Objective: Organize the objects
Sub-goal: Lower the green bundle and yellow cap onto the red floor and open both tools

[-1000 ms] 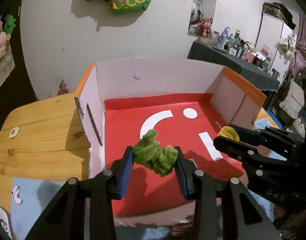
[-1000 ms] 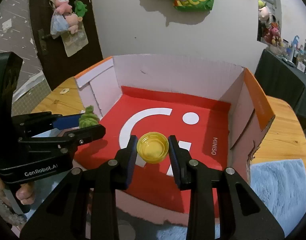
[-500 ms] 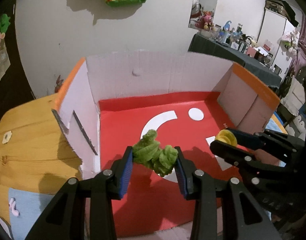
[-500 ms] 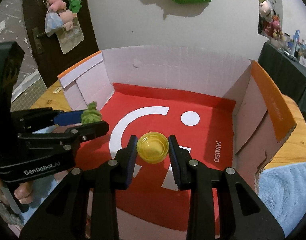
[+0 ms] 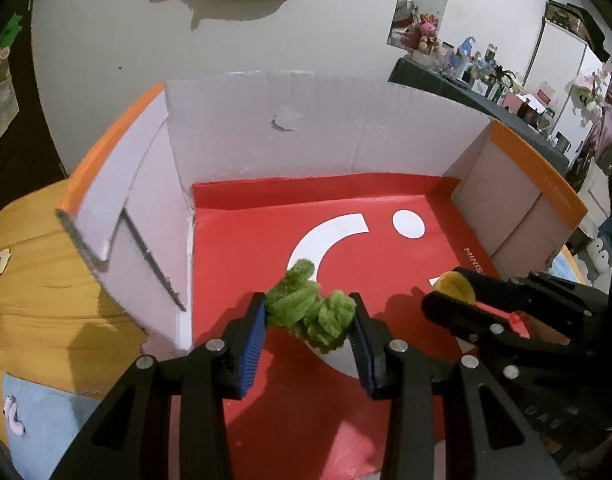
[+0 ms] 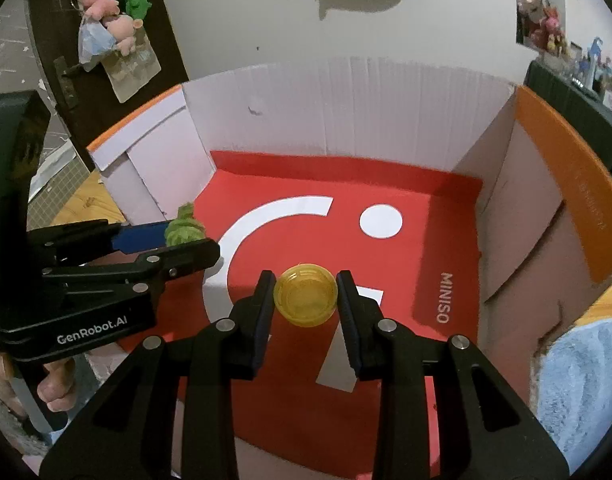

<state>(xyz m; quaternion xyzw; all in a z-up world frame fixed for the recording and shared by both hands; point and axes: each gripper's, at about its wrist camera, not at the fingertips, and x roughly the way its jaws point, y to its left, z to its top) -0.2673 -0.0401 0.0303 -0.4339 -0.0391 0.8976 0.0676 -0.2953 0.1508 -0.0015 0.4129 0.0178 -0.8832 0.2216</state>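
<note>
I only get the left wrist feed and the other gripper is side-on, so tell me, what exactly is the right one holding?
Observer: The right gripper is shut on a round yellow cap, pinched by its sides.
Operator: Is the cap down on the box floor yet?
Observer: It seems not; it looks to hang above the red floor of the box, over the white print.
Operator: Any writing I'm missing on that side?
Observer: The floor reads MINISO near the right wall.
Operator: And outside the box on the right?
Observer: A fluffy blue cloth lies by the box's torn right corner.
</note>
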